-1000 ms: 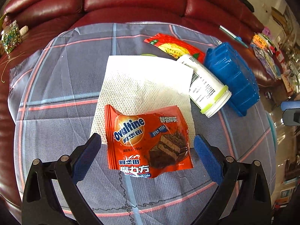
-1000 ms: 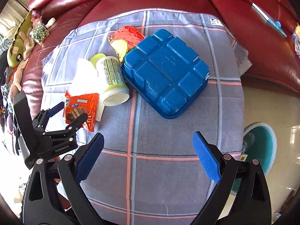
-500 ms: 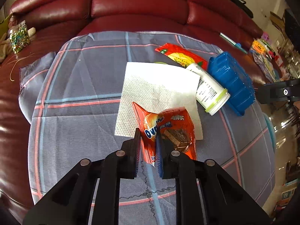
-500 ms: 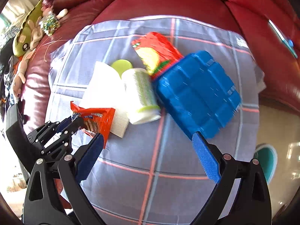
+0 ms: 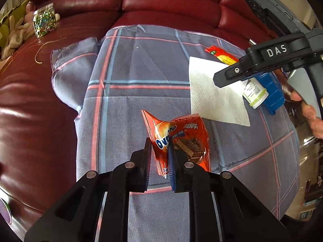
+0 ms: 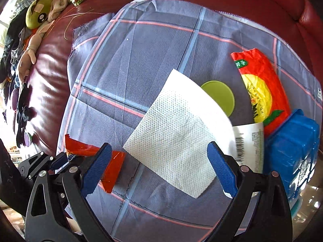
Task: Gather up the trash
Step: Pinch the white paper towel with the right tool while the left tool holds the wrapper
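Note:
My left gripper (image 5: 159,149) is shut on a crumpled orange Ovaltine wafer wrapper (image 5: 187,131), held just above the checked cloth. The same wrapper (image 6: 113,167) shows at the lower left of the right wrist view. My right gripper (image 6: 159,151) stands open over a white paper towel (image 6: 177,137), its fingers on either side of the towel's near part. Beyond the towel lie a green lid (image 6: 220,96), a red and yellow packet (image 6: 262,84), a white bottle (image 6: 250,141) on its side and a blue plastic box (image 6: 292,147).
A grey-blue checked cloth (image 5: 141,70) covers a dark red leather sofa (image 5: 171,2). A jar of glitter (image 5: 44,22) and plush toys (image 6: 38,14) sit at the far left. A hand (image 5: 310,113) holds the right tool at the right edge.
The left gripper shut on the wrapper, crumpling it, and carried it off the paper towel toward the left. The right gripper swung left from the blue box to over the paper towel.

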Motion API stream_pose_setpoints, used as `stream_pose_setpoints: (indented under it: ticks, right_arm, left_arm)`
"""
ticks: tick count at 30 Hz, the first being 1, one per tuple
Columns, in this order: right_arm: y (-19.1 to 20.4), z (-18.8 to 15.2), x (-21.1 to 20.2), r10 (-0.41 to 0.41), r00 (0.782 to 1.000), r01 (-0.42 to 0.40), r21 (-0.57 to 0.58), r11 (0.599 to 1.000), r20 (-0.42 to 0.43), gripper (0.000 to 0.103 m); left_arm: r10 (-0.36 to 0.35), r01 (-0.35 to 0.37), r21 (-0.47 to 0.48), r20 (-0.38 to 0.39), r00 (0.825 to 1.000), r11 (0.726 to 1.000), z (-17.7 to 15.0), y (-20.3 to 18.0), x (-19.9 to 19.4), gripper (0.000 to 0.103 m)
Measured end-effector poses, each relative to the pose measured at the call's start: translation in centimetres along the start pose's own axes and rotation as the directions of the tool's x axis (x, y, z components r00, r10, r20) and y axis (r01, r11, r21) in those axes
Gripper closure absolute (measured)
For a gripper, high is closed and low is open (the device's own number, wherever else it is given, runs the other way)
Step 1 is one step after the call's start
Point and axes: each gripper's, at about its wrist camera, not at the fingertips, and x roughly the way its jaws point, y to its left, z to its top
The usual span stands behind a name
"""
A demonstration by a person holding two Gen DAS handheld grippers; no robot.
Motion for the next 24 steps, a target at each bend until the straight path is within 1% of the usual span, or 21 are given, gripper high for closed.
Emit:
stream_pose_setpoints:
  ticks: [2, 9, 11, 13, 14, 16, 17, 18, 19, 20, 21, 22, 23, 24]
  right_arm:
    - [-0.1, -0.1, 1.2, -0.015, 1.000, 0.016, 0.024, 1.000, -0.021, 0.012]
    - [-1.6, -0.7, 3.5, -0.109, 0.994, 0.112, 0.130, 0.985, -0.031, 0.012]
    - [-1.2, -1.0, 3.8, -0.159, 0.987, 0.159, 0.115, 0.980, -0.012, 0.012]
    - [-0.9, -1.3, 3.9, -0.188, 0.982, 0.186, 0.115, 0.976, 0.009, 0.012]
    - [-0.7, -1.5, 3.9, -0.200, 0.979, 0.196, 0.115, 0.974, 0.027, 0.012]
    - [-0.7, -1.6, 3.9, -0.197, 0.980, 0.191, 0.122, 0.974, 0.038, 0.013]
    - [-0.3, -1.8, 3.7, -0.199, 0.979, 0.193, 0.108, 0.975, 0.047, 0.017]
    - [0.0, -2.0, 3.6, -0.198, 0.979, 0.193, 0.086, 0.977, 0.058, 0.026]
    - [0.3, -2.2, 3.3, -0.192, 0.979, 0.187, 0.066, 0.980, 0.068, 0.032]
    - [1.0, -2.3, 3.2, -0.185, 0.980, 0.182, 0.047, 0.982, 0.073, 0.046]
    - [1.4, -2.3, 3.0, -0.177, 0.982, 0.176, 0.028, 0.984, 0.072, 0.068]
    - [1.8, -2.4, 2.8, -0.167, 0.983, 0.166, 0.017, 0.986, 0.071, 0.087]
    - [1.9, -2.5, 2.7, -0.144, 0.988, 0.143, 0.021, 0.989, 0.059, 0.101]
    - [2.0, -2.6, 2.7, -0.114, 0.992, 0.113, 0.030, 0.993, 0.047, 0.101]
  left_arm:
    - [-0.003, 0.003, 0.004, -0.007, 1.000, 1.000, -0.5, 0.5, 0.0, 0.087]
    - [-0.027, 0.027, 0.008, -0.012, 1.000, 1.000, -1.1, 1.2, 0.5, 0.086]
    - [-0.035, 0.035, 0.005, -0.009, 0.999, 0.999, -1.1, 1.2, 0.7, 0.085]
    - [-0.039, 0.039, 0.008, -0.005, 0.999, 0.999, -1.1, 1.0, 0.8, 0.083]
    - [-0.042, 0.043, 0.009, -0.003, 0.999, 0.999, -1.1, 0.9, 0.8, 0.083]
    - [-0.042, 0.042, 0.010, 0.000, 0.999, 0.999, -1.2, 0.8, 0.9, 0.083]
    - [-0.041, 0.041, 0.011, 0.002, 0.999, 0.999, -1.3, 0.7, 0.9, 0.082]
    - [-0.043, 0.043, 0.010, 0.003, 0.999, 0.999, -1.4, 0.6, 1.0, 0.081]
    - [-0.046, 0.046, 0.009, 0.001, 0.999, 0.999, -1.4, 0.6, 1.1, 0.079]
    - [-0.048, 0.048, 0.008, 0.001, 0.999, 0.999, -1.4, 0.5, 1.2, 0.079]
    - [-0.047, 0.047, 0.008, 0.002, 0.999, 0.999, -1.6, 0.4, 1.2, 0.078]
    - [-0.050, 0.050, 0.005, 0.002, 0.999, 0.999, -1.6, 0.3, 1.3, 0.078]
    - [-0.053, 0.053, 0.001, 0.002, 0.999, 0.999, -1.6, 0.2, 1.3, 0.078]
    - [-0.055, 0.055, -0.004, 0.006, 0.998, 0.998, -1.6, 0.1, 1.3, 0.078]
